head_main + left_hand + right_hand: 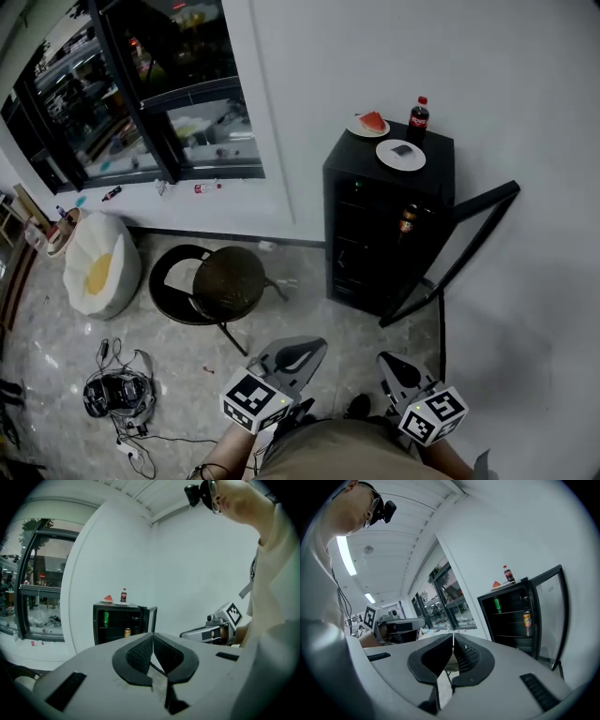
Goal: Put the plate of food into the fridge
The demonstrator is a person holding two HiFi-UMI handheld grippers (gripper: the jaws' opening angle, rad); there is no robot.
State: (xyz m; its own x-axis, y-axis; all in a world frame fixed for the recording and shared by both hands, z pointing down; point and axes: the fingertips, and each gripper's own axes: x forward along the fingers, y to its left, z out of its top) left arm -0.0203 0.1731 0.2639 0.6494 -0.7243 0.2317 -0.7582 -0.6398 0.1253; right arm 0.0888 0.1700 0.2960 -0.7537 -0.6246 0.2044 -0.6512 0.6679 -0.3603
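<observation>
Left claw [152,639] and right claw [453,639] are closed and empty. Walk up to the open black mini fridge [361,248] before opening one for the white plate of red food [356,128].

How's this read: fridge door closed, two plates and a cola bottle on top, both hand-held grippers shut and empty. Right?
No: fridge door stands open, per the head view. Rest holds: two plates and a cola bottle on top, left hand-held gripper and right hand-held gripper shut and empty.
</observation>
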